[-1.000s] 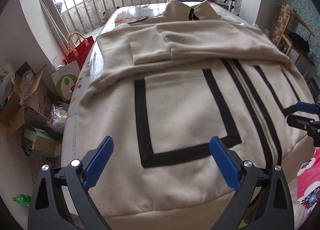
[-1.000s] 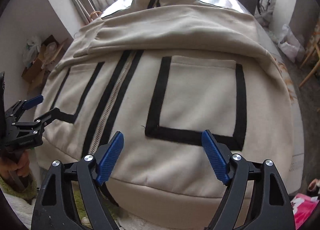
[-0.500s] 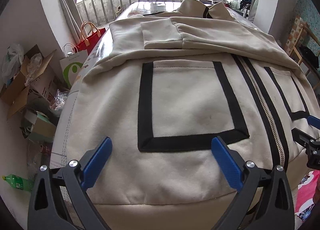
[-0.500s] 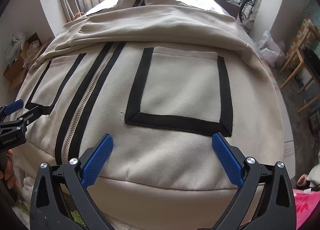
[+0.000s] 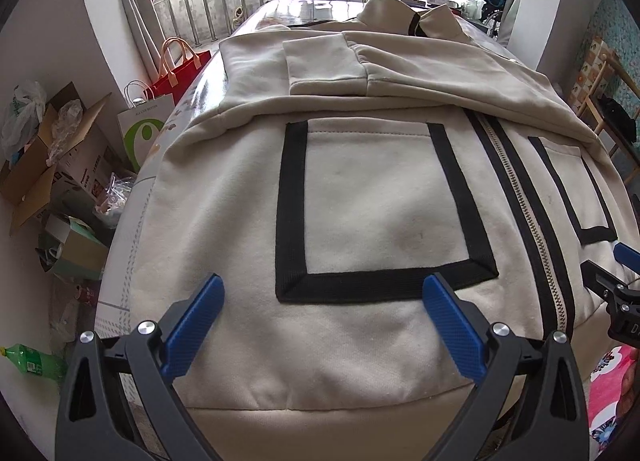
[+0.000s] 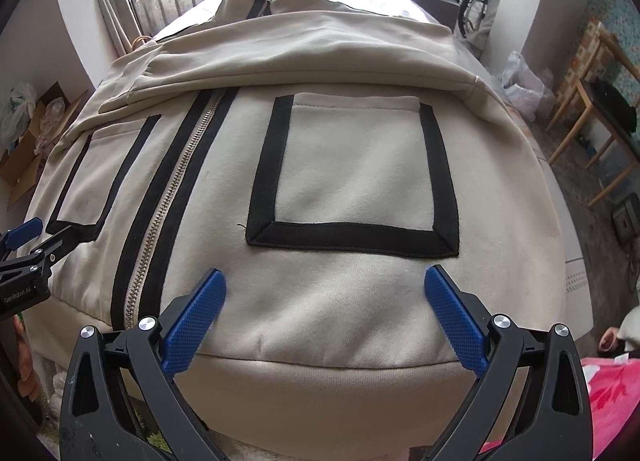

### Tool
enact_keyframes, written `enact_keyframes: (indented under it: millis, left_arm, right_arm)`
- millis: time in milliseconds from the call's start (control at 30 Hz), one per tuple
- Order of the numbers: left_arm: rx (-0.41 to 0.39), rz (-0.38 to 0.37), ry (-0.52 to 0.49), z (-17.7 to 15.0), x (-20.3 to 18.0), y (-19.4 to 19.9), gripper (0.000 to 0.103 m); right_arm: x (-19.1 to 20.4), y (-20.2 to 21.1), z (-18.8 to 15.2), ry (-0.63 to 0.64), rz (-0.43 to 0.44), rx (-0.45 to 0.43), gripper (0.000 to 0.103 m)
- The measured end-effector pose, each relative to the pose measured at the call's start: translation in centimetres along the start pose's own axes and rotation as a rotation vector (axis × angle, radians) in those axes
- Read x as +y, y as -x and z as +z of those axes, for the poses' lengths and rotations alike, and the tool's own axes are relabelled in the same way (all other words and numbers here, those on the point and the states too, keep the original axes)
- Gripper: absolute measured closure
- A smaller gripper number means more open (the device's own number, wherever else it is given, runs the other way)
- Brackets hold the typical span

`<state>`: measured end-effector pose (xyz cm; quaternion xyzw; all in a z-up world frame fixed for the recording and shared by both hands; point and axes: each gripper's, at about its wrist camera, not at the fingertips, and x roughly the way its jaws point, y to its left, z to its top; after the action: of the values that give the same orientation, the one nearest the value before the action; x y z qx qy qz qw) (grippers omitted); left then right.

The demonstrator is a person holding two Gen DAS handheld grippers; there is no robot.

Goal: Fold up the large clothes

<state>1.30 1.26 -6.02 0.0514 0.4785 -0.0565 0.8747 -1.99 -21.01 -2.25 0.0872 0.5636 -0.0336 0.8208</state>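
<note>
Ahead of both grippers, a cream zip-up jacket (image 5: 384,201) lies front-up across a table (image 5: 120,301), collar at the far end and hem nearest the tools. Black-trimmed patch pockets sit either side of the metal zipper (image 6: 168,205), and both sleeves are folded across the chest, one cuff (image 5: 326,61) resting on top beyond the left pocket.

Below and between its blue fingertips, the left gripper (image 5: 322,299) has the left pocket's lower border; its jaws stand wide apart with no cloth pinched, the pads hovering above the fabric just short of the hem band. To its right, the tip of the other tool shows past the zipper.

Likewise the right gripper (image 6: 324,295) is fully spread and holds nothing, its tips framing the stretch of cloth beneath the right pocket (image 6: 356,169).

My reading is that the two tools are set symmetrically, one per half of the jacket, so the hem can be caught at two matching points and carried toward the collar without skewing. With the sleeves already in, the lengthwise fold looks like the step in hand.
</note>
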Motion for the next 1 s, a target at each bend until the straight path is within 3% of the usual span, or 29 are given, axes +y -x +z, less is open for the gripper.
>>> enact_keyframes:
  millis: [433, 633, 1000]
  left_arm:
    - [0.016, 0.0, 0.002, -0.1, -0.1, 0.0, 0.005]
    - [0.005, -0.003, 0.007, -0.3, 0.0, 0.1, 0.005]
    - [0.006, -0.05, -0.058, -0.5, 0.4, 0.5, 0.005]
  right_arm:
    - [0.5, 0.6, -1.2, 0.008, 0.035, -0.039, 0.008]
    - [0.9, 0.5, -2.5, -0.003, -0.002, -0.121, 0.008]
    - [1.4, 0.3, -2.5, -0.005, -0.026, -0.124, 0.008]
